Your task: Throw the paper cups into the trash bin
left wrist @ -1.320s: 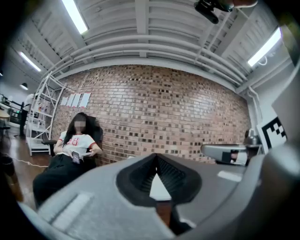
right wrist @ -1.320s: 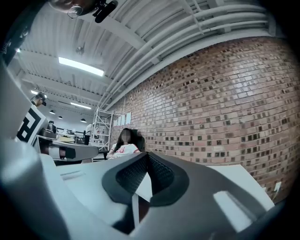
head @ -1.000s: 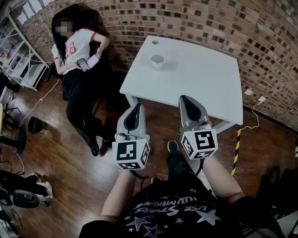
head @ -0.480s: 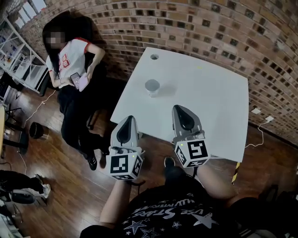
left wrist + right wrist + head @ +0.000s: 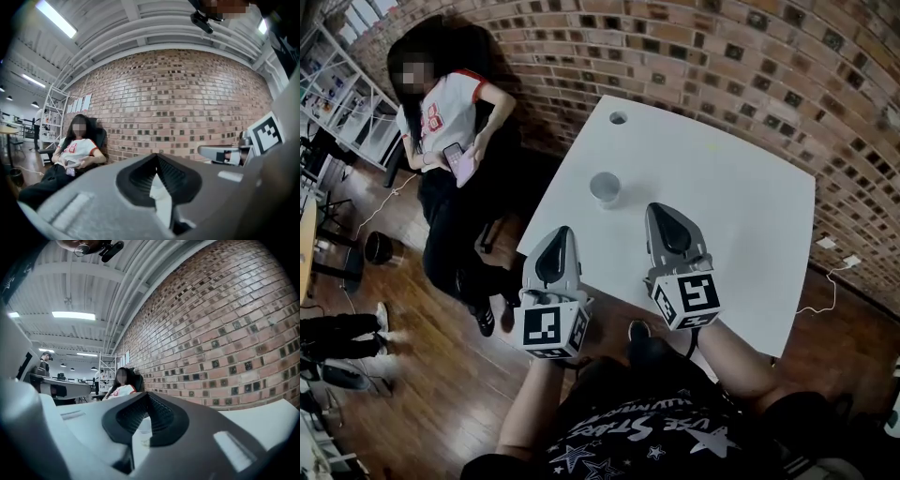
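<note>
Two grippers hang at the near edge of the white table (image 5: pixel 722 206), left gripper (image 5: pixel 557 234) and right gripper (image 5: pixel 662 212), both closed and empty. Just beyond them, untouched, a paper cup (image 5: pixel 605 187) stands upright. Farther off is what looks like a cable hole (image 5: pixel 618 118), then the brick wall (image 5: pixel 722 56)

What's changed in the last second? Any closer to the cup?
Both grippers moved forward to the table: the right gripper is now over its near edge, the left gripper at its corner. Nothing grasped; both stay shut and empty. The paper cup stands untouched in the same spot.
</note>
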Motion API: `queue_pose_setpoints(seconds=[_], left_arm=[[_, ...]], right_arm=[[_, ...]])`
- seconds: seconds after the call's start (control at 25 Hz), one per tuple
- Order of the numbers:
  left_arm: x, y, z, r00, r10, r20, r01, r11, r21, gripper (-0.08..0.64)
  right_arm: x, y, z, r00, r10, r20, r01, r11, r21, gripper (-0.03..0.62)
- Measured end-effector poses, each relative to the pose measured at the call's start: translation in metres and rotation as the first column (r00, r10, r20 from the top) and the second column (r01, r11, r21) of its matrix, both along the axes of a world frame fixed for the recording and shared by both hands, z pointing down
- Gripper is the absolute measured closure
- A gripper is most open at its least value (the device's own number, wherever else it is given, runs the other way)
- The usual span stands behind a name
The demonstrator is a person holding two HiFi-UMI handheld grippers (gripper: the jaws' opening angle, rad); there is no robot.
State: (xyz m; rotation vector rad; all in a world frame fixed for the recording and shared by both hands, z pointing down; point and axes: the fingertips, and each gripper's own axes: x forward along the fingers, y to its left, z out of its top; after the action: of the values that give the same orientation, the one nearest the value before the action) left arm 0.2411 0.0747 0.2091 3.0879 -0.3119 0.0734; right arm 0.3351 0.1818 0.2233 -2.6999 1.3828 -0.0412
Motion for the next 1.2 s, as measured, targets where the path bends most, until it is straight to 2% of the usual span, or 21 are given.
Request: queue_pose_setpoints(seconds=[0.2, 0.48, 0.68, 0.84, 1.0, 1.2], left_arm=[[0.006, -0.003, 0.004, 1.000, -0.004, 0.025, 0.004, 1.000, 0.003, 0.555], [0.018, -0.012, 0.033, 0.998, 0.025, 0.050, -0.022, 0.998, -0.062, 0.555], [0.028, -0.027, 0.062, 0.996, 0.043, 0.079, -0.037, 0.997, -0.073, 0.555], [0.037, -0.044, 0.075, 0.995, 0.049, 0.085, -0.041, 0.996, -0.083, 0.555], [0.043, -0.056, 0.088, 0.993, 0.062, 0.099, -0.050, 0.992, -0.112, 0.555], [0.047, -0.064, 0.104, 0.991, 0.072, 0.117, -0.057, 0.990, -0.130, 0.555]], right_arm=[[-0.001, -0.008, -0.002, 1.000, -0.008, -0.025, 0.008, 1.000, 0.009, 0.586], [0.006, -0.023, 0.029, 0.998, 0.019, 0.053, -0.018, 1.000, -0.026, 0.586], [0.006, -0.035, 0.052, 0.999, 0.031, 0.035, -0.029, 0.999, -0.044, 0.586], [0.009, -0.051, 0.065, 0.997, 0.045, 0.058, -0.043, 0.998, -0.036, 0.586], [0.009, -0.062, 0.088, 0.994, 0.069, 0.082, -0.061, 0.994, -0.091, 0.584], [0.007, -0.071, 0.116, 0.994, 0.050, 0.095, -0.034, 0.986, -0.166, 0.443]])
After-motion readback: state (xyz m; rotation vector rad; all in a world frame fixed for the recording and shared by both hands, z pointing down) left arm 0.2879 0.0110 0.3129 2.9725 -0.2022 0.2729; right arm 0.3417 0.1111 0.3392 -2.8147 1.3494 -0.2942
